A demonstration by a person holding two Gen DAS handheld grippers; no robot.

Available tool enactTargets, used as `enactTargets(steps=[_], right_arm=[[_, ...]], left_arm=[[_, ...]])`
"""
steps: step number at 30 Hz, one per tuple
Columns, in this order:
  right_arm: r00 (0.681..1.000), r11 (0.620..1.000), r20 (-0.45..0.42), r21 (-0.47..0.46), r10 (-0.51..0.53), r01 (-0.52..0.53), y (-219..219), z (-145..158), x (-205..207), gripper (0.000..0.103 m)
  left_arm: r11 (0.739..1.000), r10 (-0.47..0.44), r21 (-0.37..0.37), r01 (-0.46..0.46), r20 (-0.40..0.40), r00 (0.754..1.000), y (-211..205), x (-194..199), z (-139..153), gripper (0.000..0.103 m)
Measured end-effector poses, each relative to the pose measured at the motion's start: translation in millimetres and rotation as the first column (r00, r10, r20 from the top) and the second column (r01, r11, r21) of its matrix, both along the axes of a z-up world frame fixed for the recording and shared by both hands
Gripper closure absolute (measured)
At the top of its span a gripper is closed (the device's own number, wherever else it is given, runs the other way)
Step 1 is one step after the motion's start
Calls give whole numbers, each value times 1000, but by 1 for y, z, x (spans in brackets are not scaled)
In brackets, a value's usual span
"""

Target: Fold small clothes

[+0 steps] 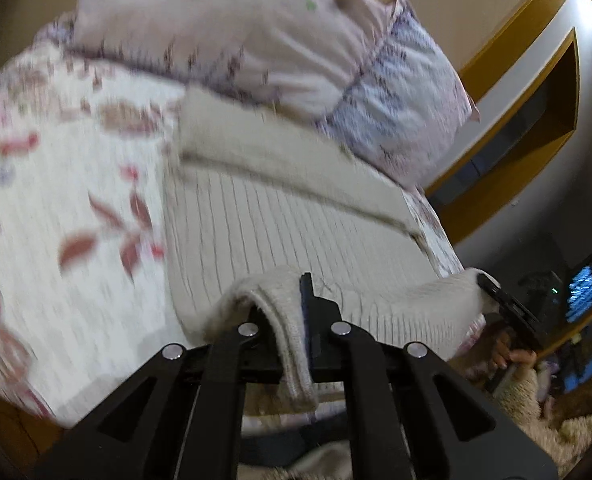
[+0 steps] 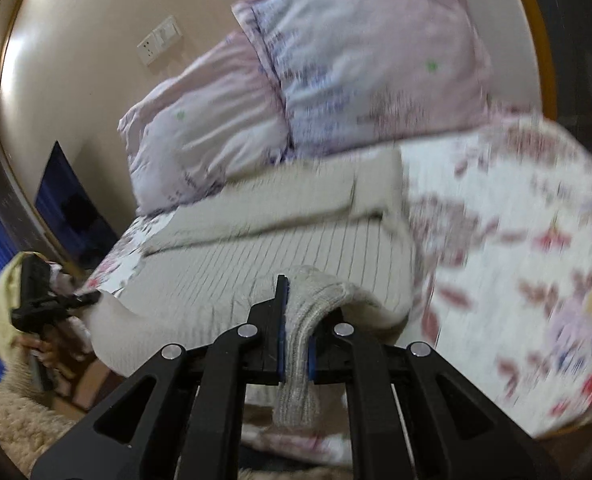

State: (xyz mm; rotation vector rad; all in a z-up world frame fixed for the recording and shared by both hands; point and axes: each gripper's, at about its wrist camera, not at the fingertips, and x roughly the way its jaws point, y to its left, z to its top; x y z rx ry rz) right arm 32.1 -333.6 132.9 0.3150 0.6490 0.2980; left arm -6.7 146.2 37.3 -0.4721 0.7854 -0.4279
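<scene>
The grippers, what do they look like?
Both grippers, left and right, are matte black, with flat angular link arms joined by round silver pins and triangular cut-outs. Blue pads line the fingers. No cables or markings show. No sleeve can be made out.

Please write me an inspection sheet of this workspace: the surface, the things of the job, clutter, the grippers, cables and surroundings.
Surface: bed with floral sheet.
Job's things: cream ribbed knit garment, partly folded, near hem lifted at two corners.
Clutter: two pillows at the far end.
Grippers: left gripper and right gripper each shut on the hem.
Cables: nothing seen.
Surroundings: beige wall, wall socket, dark screen, shaggy rug.
</scene>
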Motion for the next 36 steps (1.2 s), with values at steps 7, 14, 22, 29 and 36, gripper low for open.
enactTargets(steps=[7, 14, 22, 29, 36], right_arm=[[988, 990, 142, -120, -52, 69, 9, 24, 28, 96], [972, 982, 210, -130, -105, 134, 13, 37, 71, 96], [967, 982, 199, -76, -156, 174, 7, 33, 125, 96], [983, 983, -23, -20, -182, 181, -7, -29, 188, 96], [961, 967, -203, 133, -189, 218, -30, -70, 215, 96]], left_arm=[[994, 67, 78, -76, 117, 991, 0, 48, 40, 98], [984, 87, 134, -114, 195, 977, -7, 95, 69, 98], [980, 120, 134, -147, 189, 975, -10, 160, 70, 98], [980, 164, 110, -166, 25, 986, -4, 217, 14, 98], [984, 175, -18, -179, -119, 977, 9, 243, -26, 97]])
